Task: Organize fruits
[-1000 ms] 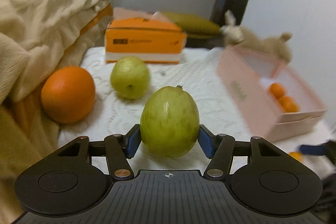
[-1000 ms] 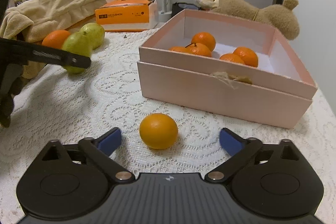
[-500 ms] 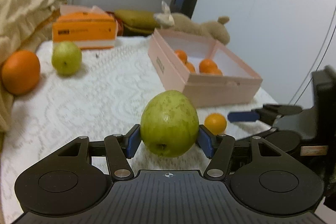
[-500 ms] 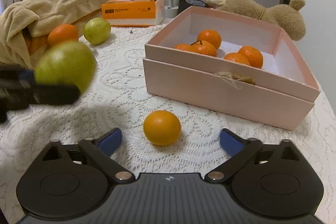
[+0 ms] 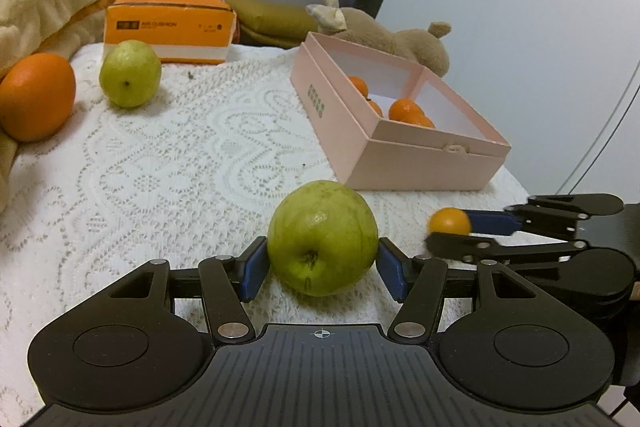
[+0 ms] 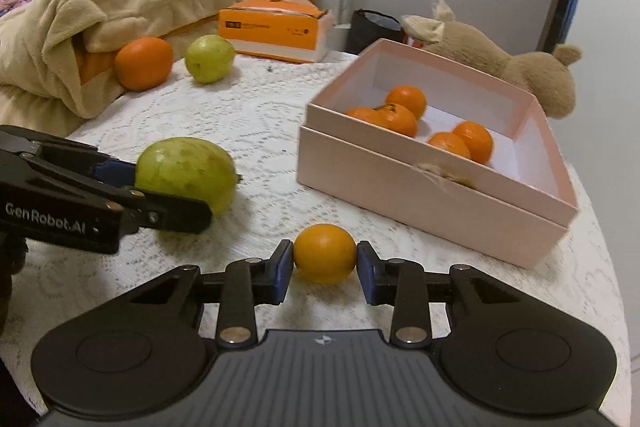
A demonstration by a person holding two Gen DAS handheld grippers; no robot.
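R gripper point(image 6: 325, 261) jaws just clamped the mandarin point(image 6: 325, 253), L gripper point(image 5: 322, 262) carried its gripped green fruit point(image 5: 322, 237) alongside; best lifted gently toward pink box point(image 6: 432, 187) at 2 o'clock.

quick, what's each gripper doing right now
left gripper: closed on the big green fruit, holding it.
right gripper: jaws have just been closing, pads now on the small orange.
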